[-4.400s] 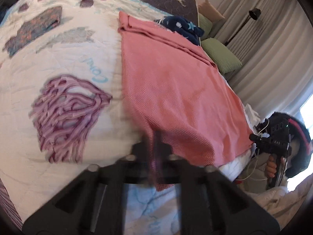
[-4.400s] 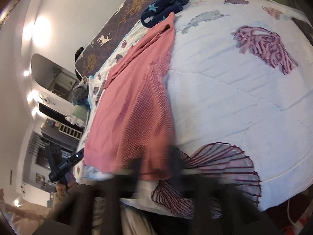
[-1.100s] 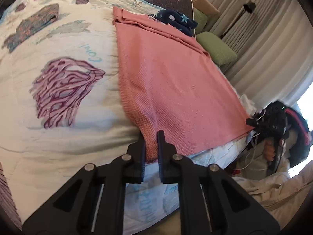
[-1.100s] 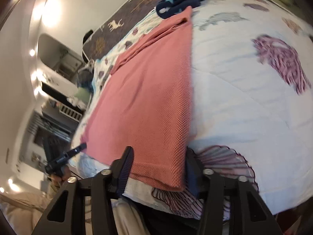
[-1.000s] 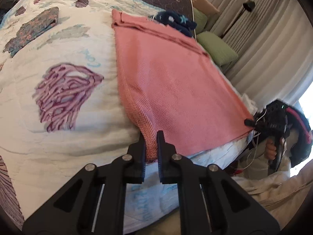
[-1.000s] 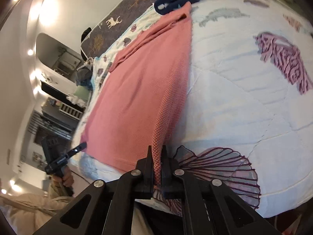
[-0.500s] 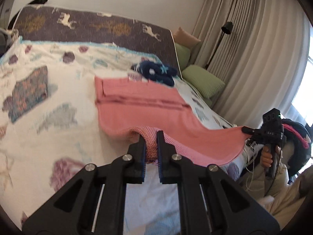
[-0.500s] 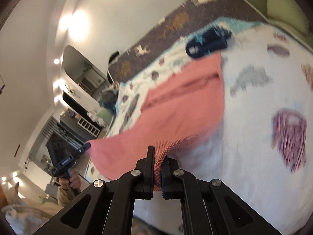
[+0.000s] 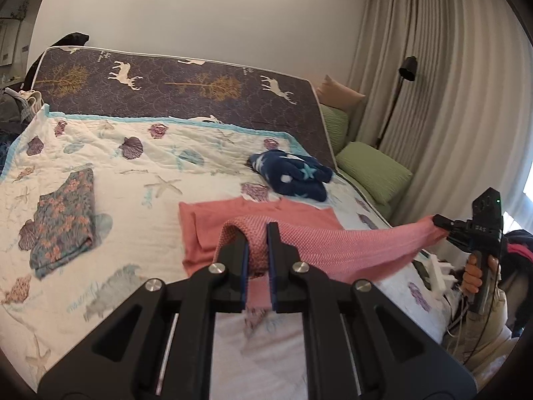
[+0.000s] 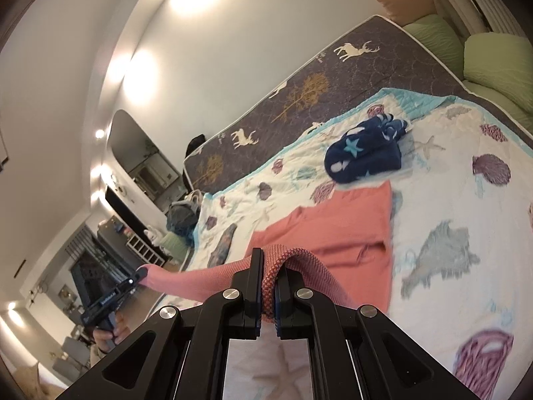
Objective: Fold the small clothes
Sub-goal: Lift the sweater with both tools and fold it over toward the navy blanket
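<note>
You have two claws, the left claw [image 9: 256,250] and the right claw [image 10: 268,286]. On the bed [image 9: 133,173] you see three clothes: one pink garment [image 9: 333,243], one folded floral piece [image 9: 63,220], one navy star bundle [image 9: 293,175]. Beside are two green pillows [image 9: 373,170].

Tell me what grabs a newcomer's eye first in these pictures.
The pink cloth stands out: it hangs in the air above the bed, pinched at one corner by the left hand-held gripper and at the other by the right hand-held gripper, with its far part lying on the quilt. Beyond it, near the headboard, lies a navy star-print bundle, and a folded floral piece sits at the left.
</note>
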